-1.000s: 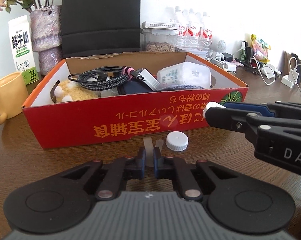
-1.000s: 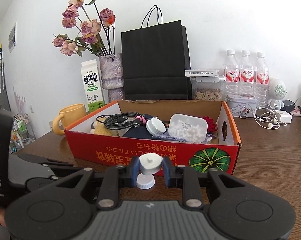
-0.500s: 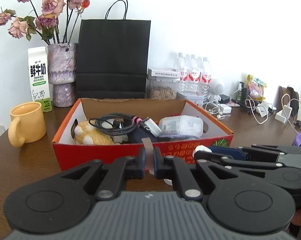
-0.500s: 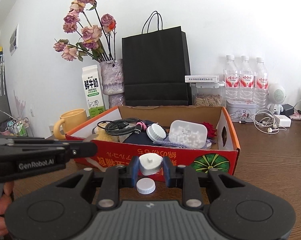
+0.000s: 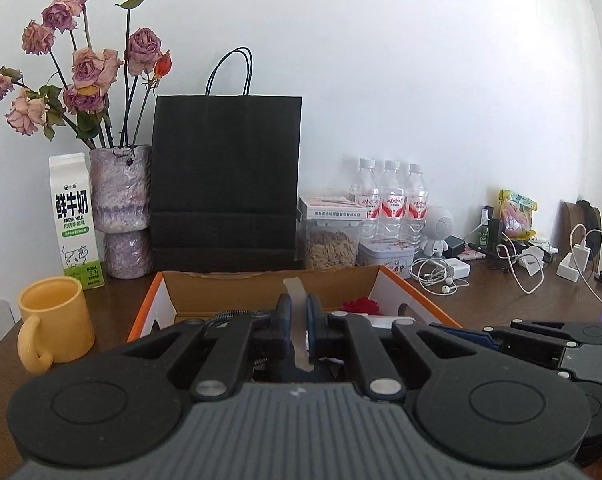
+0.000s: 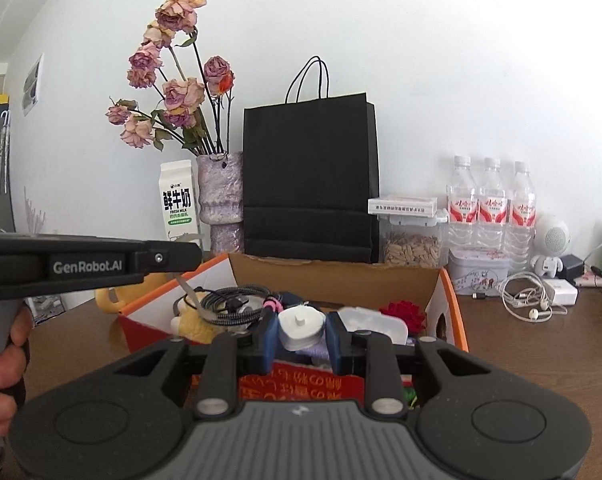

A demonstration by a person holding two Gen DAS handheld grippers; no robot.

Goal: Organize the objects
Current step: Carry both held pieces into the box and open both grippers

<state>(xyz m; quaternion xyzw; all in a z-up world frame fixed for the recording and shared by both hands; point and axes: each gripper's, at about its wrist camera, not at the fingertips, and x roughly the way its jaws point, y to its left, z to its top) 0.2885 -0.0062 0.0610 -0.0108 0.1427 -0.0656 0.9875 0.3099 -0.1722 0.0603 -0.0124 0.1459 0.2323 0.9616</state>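
Note:
My left gripper [image 5: 297, 310] is shut on a thin translucent strip [image 5: 294, 286] that stands up between its fingers. It hangs above the near side of the red cardboard box [image 5: 397, 280]. In the right wrist view the left gripper [image 6: 181, 257] reaches in from the left, and the strip [image 6: 189, 286] dangles over the box's left wall. My right gripper [image 6: 301, 330] is shut on a small white plastic piece [image 6: 301, 320] with a knob on top, held above the front wall of the box [image 6: 453, 308]. Inside lie a black braided cable [image 6: 229, 304], a yellow plush toy [image 6: 193, 326] and a red flower [image 6: 405, 312].
Behind the box stand a black paper bag [image 5: 225, 184], a vase of dried roses [image 5: 119, 208], a milk carton [image 5: 73, 216] and three water bottles [image 5: 393, 204]. A yellow mug [image 5: 55, 320] sits left of the box. Earphones [image 5: 437, 276] and chargers clutter the right.
Both grippers have risen from near the table to above the box's front wall, each keeping its hold. The white screw cap on the table has dropped out of view.

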